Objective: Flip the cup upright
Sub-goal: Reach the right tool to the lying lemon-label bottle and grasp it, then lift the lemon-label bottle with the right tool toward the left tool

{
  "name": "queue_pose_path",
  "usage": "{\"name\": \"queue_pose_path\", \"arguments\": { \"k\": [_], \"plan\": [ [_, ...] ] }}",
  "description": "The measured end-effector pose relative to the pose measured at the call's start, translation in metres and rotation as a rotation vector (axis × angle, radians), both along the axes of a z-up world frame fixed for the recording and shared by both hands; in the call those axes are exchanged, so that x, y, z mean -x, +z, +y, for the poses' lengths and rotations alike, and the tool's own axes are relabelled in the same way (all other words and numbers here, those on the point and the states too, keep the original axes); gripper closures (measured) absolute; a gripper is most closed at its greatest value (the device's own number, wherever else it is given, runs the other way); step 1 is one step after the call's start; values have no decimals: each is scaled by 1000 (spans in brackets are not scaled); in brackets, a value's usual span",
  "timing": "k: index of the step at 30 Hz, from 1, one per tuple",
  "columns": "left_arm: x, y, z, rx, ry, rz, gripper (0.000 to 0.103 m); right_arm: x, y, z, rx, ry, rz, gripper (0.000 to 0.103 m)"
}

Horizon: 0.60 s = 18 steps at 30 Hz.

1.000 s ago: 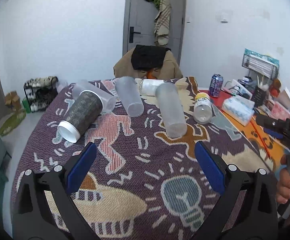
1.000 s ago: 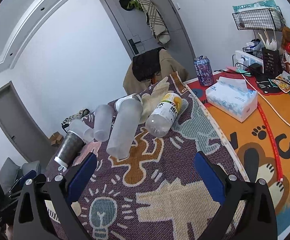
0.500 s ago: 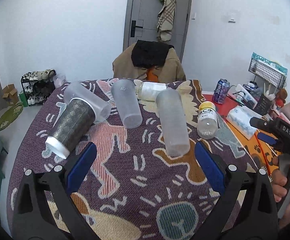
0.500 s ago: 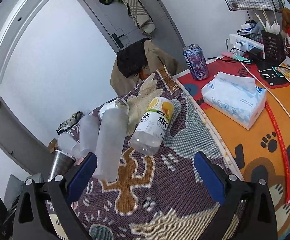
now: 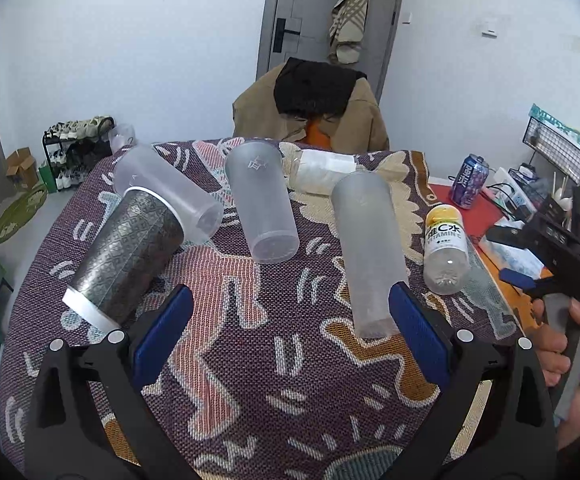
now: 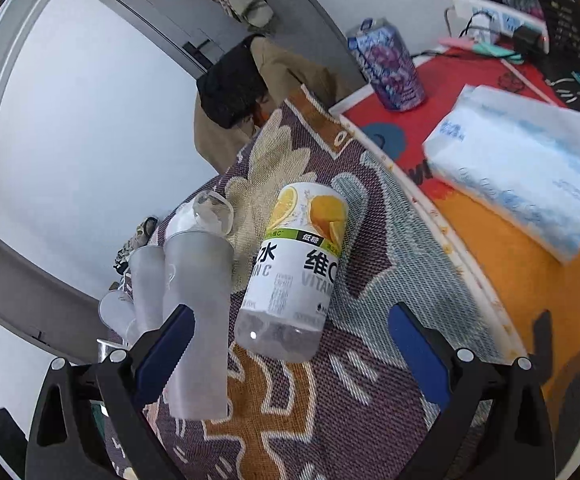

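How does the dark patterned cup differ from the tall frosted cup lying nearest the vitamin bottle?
The dark patterned cup is opaque, with a grey-black print and white bands at both ends; the tall frosted cup is plain and translucent. The patterned cup is shorter and wider, the frosted one longer and slimmer. The patterned cup touches another clear cup; the frosted one lies apart. Both lie on their sides on the woven cloth.

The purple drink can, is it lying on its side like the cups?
No, the purple can stands upright on the red mat.

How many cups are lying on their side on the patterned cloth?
4: dark patterned cup at left, clear cup behind it, frosted cup in the middle, tall frosted cup right. Others may be hidden.
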<state>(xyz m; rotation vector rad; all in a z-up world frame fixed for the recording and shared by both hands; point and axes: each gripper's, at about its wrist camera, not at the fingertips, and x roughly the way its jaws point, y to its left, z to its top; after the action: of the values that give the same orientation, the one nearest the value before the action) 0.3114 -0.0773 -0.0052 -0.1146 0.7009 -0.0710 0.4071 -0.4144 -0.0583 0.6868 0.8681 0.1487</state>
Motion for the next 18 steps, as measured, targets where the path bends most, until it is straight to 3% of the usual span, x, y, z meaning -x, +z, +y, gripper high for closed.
{"name": "queue_pose_path", "arguments": {
  "k": [5,7,8,9,18],
  "plan": [
    [-6,-4,3,11,5,11,6,-32,-19,16,26,29,74,11],
    [-9,-6,6,16,11,19,6,-44,-32,21,20,42,120,23],
    [-10,-7,7,19,15,29,6,-48,-36,23,6,59,135,38],
    [-11,-9,9,29,20,45,6,-50,-40,24,-30,82,142,40],
    [19,3,16,57,11,33,6,11,-12,29,-62,107,28,41]
  ]
}}
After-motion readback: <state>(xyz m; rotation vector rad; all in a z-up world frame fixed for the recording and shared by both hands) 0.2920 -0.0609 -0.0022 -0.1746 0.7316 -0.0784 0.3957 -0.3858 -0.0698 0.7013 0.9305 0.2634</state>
